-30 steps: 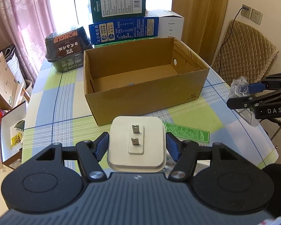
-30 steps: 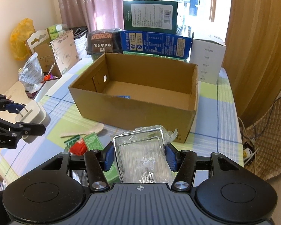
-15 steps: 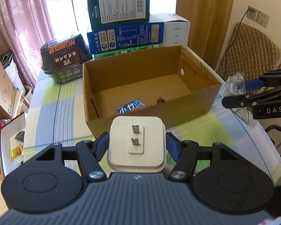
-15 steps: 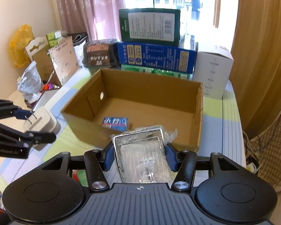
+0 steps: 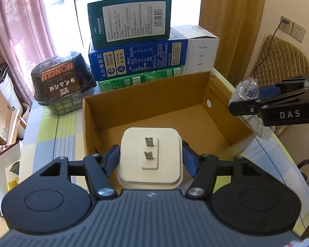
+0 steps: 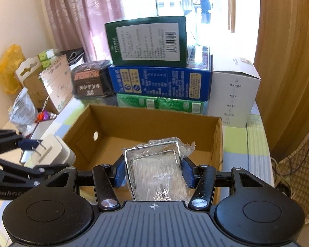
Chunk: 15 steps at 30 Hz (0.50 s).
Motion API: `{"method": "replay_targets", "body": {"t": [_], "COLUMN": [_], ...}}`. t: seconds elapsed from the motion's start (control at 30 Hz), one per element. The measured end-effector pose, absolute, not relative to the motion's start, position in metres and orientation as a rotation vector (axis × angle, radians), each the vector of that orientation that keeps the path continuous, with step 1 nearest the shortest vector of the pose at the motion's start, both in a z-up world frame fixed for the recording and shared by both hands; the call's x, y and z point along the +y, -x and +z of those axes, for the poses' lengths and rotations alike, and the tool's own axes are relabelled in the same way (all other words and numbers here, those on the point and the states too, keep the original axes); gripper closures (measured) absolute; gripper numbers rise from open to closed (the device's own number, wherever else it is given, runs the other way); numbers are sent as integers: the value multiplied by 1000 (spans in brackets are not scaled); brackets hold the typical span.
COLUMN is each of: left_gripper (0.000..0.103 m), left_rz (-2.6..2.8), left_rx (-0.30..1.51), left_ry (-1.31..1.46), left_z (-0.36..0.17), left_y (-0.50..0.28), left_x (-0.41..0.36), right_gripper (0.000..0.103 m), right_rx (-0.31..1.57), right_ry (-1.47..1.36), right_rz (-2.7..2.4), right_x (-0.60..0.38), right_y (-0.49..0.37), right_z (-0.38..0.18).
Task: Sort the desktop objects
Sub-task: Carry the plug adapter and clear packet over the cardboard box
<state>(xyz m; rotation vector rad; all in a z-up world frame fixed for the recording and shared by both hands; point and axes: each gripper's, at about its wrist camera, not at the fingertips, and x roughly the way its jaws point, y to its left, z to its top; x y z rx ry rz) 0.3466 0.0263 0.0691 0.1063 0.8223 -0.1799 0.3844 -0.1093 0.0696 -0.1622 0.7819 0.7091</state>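
My left gripper [image 5: 150,160] is shut on a white plug adapter [image 5: 150,156] with two metal prongs, held above the near left part of an open cardboard box [image 5: 222,111]. My right gripper [image 6: 153,169] is shut on a clear plastic packet [image 6: 156,170], held over the same box [image 6: 154,121] near its front edge. The right gripper with the packet shows at the right of the left wrist view [image 5: 247,94]. The left gripper with the adapter shows at the left of the right wrist view [image 6: 49,150]. The box floor under both held items is hidden.
Behind the box stand a green carton [image 5: 131,22], a blue carton [image 5: 138,59], a white carton [image 5: 201,49] and a dark noodle bowl [image 5: 61,80]. The table has a checked cloth [image 5: 43,123]. Clutter lies off the table's left [image 6: 31,94]; a padded chair [image 5: 282,61] stands right.
Both grippers have moved forward and up over the box with their items still held. The box now fills the middle of both views and the blue packet inside is hidden.
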Motion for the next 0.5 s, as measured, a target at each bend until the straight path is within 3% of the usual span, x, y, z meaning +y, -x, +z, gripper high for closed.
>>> {"method": "replay_targets", "body": {"t": [0.5], "left_gripper": [42], "left_rz": [-201], "left_rx": [858], "left_ry": [-18], "left_z": [23], "left_y": [-404], "left_x": [24], "right_gripper": [51], "right_rx": [813], "right_ry": [128], "right_rz": [670], "right_x": [-94], "right_y": [-433], "right_z": [26]}}
